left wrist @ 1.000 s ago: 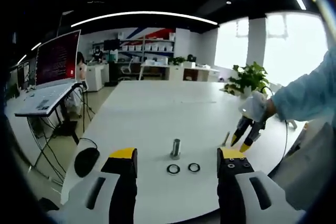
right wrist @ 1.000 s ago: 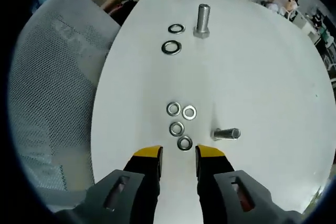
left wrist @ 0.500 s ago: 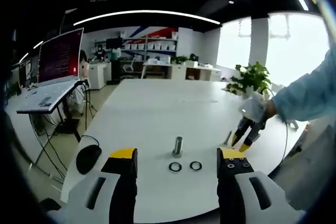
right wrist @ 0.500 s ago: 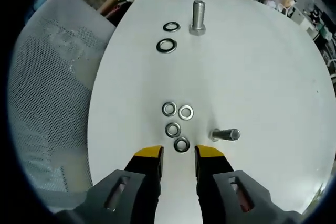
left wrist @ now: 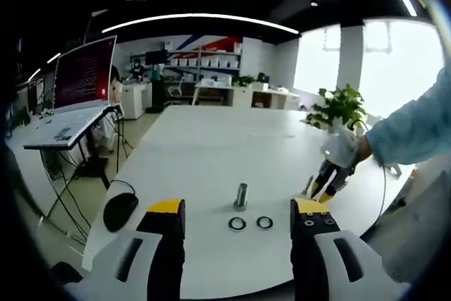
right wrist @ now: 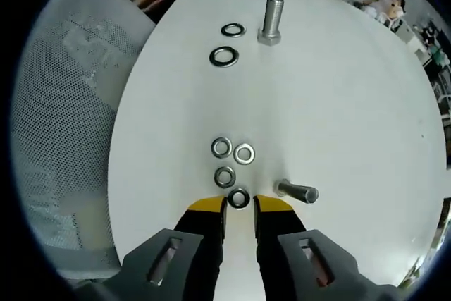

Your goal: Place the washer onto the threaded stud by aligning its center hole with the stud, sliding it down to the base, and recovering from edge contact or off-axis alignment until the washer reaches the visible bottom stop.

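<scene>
Near the front edge of the white table [right wrist: 352,103] lie several silver washers. The nearest washer [right wrist: 239,198] sits flat between the yellow tips of my right gripper [right wrist: 239,206], whose jaws are drawn in against its sides. Three more washers [right wrist: 225,176] lie just beyond it. The threaded stud [right wrist: 271,19] stands upright at the far end with two dark washers [right wrist: 224,56] beside it. My left gripper [left wrist: 237,209] hangs open and holds nothing, with the stud [left wrist: 241,196] and the dark washers [left wrist: 237,224] just ahead of it. The right gripper [left wrist: 325,185] reaches in from the right in a gloved hand.
A second bolt [right wrist: 296,191] lies on its side right of the silver washers. A grey mesh chair [right wrist: 63,125] stands along the table's left side. A black mouse [left wrist: 120,211] rests near the table edge. A laptop [left wrist: 70,82] and a plant [left wrist: 338,107] stand further off.
My right gripper's jaws have narrowed from wide open onto the nearest silver washer, and the gripper has crept forward. The left gripper view has barely shifted.
</scene>
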Motion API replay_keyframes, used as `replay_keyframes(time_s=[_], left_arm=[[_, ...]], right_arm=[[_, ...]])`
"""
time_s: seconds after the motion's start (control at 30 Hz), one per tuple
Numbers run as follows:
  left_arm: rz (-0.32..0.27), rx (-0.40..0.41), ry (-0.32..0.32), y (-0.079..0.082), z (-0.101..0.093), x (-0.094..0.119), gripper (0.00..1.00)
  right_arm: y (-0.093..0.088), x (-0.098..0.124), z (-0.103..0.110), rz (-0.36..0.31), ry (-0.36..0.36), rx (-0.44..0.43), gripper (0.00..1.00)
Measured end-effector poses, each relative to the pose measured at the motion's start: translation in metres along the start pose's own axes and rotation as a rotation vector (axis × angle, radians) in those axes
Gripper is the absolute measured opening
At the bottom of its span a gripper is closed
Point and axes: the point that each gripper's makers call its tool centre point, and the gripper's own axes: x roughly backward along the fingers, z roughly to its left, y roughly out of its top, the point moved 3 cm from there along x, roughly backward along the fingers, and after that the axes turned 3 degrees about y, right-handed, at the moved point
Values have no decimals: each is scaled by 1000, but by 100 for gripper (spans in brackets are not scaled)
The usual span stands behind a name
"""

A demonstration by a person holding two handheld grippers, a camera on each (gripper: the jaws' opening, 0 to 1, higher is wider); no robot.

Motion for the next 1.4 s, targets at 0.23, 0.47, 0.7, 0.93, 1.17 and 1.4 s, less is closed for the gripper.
replay_keyframes(time_s=[0.23,0.47,0.7,0.93,1.17,1.4], left_arm=[[-2,5,6,1,1,0,59],[-3,6,10,1,1,0,59],[-14,12,7,3,1,0,59],[-35,29,10,7,0,0,59],[-42,34,9,9,-1,0,58],[-47,33,8,10,-1,0,58]], right_arm=[[-1,0,-1,1,-19,-15,14],[-2,0,-1,4,-33,-5,14],[-4,9,0,-10,-34,-25,14],[-10,19,-2,-18,-40,-45,14],[-12,30,-3,-43,-56,-78,14],[-11,39,-2,-66,-72,-93,14]])
